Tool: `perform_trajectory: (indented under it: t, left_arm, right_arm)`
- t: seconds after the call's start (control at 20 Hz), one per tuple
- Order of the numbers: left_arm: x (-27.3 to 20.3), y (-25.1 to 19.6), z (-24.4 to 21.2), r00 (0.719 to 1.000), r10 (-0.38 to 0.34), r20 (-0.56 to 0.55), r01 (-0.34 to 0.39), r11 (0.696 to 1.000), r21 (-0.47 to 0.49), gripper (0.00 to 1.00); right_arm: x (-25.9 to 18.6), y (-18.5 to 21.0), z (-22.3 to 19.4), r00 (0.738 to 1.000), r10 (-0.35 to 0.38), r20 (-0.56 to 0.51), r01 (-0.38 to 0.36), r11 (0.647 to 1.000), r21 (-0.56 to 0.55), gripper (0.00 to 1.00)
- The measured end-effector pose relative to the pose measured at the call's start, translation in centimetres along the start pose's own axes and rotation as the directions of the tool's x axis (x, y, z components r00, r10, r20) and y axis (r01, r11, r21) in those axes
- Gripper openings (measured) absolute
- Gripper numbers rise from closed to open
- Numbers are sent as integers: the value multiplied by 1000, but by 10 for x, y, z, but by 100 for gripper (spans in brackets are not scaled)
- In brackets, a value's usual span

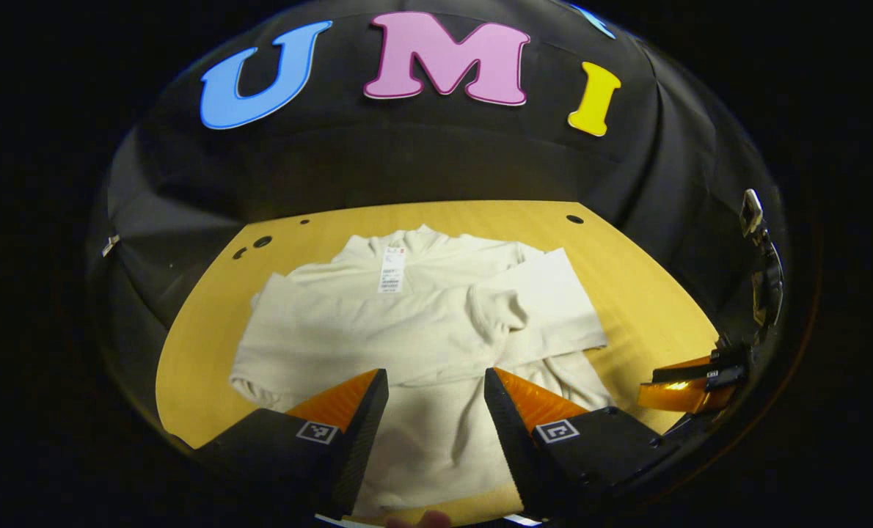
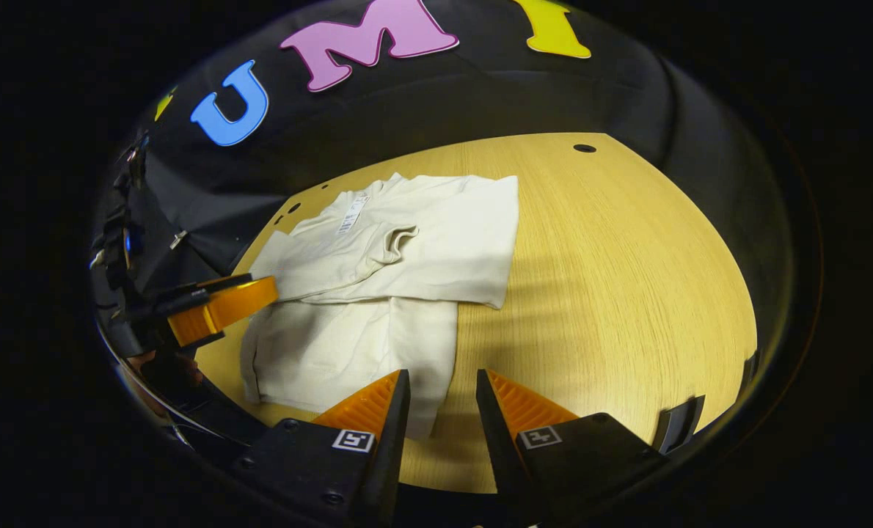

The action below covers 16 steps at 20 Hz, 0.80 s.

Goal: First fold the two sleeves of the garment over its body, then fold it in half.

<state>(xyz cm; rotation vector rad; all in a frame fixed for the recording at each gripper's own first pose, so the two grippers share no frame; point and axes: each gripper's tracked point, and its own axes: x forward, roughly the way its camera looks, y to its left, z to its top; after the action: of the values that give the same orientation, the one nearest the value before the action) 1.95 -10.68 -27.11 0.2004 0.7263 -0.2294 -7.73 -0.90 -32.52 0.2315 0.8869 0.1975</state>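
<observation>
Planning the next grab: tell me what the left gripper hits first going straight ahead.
Probably the garment: the open left gripper points over its lower body toward the folded sleeves, though depth is unclear.

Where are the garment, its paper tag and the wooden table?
garment [image 2: 407, 257], right gripper view, on its folded sleeve.
paper tag [image 1: 392, 269], left gripper view, tag's middle.
table [image 2: 612, 279], right gripper view, bare wood.

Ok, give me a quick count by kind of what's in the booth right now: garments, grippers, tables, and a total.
Garments: 1, the cream garment with both sleeves folded across its body
Grippers: 2, the left gripper and the right gripper, both with jaws apart above the cloth's near edge
Tables: 1, the wooden table
Total: 4
</observation>
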Motion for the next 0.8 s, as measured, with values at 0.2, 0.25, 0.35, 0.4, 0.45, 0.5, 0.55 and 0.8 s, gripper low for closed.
perform_trajectory:
  t: [0.2, 0.25, 0.35, 0.4, 0.45, 0.5, 0.55, 0.8]
  left_arm:
    - [-27, 34, -51, 995, 52, -84, -56, 998, -36, 82]
    - [-32, 40, -61, 993, 62, -101, -67, 997, -44, 82]
    - [-40, 51, -79, 988, 77, -132, -84, 995, -50, 82]
    - [-43, 57, -88, 985, 89, -147, -97, 994, -47, 82]
    - [-46, 62, -96, 981, 101, -162, -110, 993, -46, 82]
    - [-47, 68, -103, 977, 115, -180, -126, 991, -52, 82]
    - [-46, 71, -112, 971, 120, -205, -136, 988, -67, 82]
    - [-27, 75, -138, 952, 115, -283, -142, 987, -75, 82]
  right_arm:
    - [1, 10, -13, 999, 20, -30, -21, 999, -30, 65]
    - [1, 14, -15, 999, 25, -34, -27, 999, -33, 69]
    - [3, 19, -19, 998, 32, -49, -34, 999, -41, 72]
    - [3, 20, -21, 998, 30, -56, -33, 998, -46, 75]
    - [5, 21, -23, 998, 27, -63, -30, 998, -53, 78]
    - [7, 20, -26, 997, 14, -72, -19, 998, -62, 79]
    - [9, 18, -29, 996, -1, -88, -5, 997, -72, 80]
    - [27, 24, -34, 991, -14, -131, -2, 993, -122, 80]
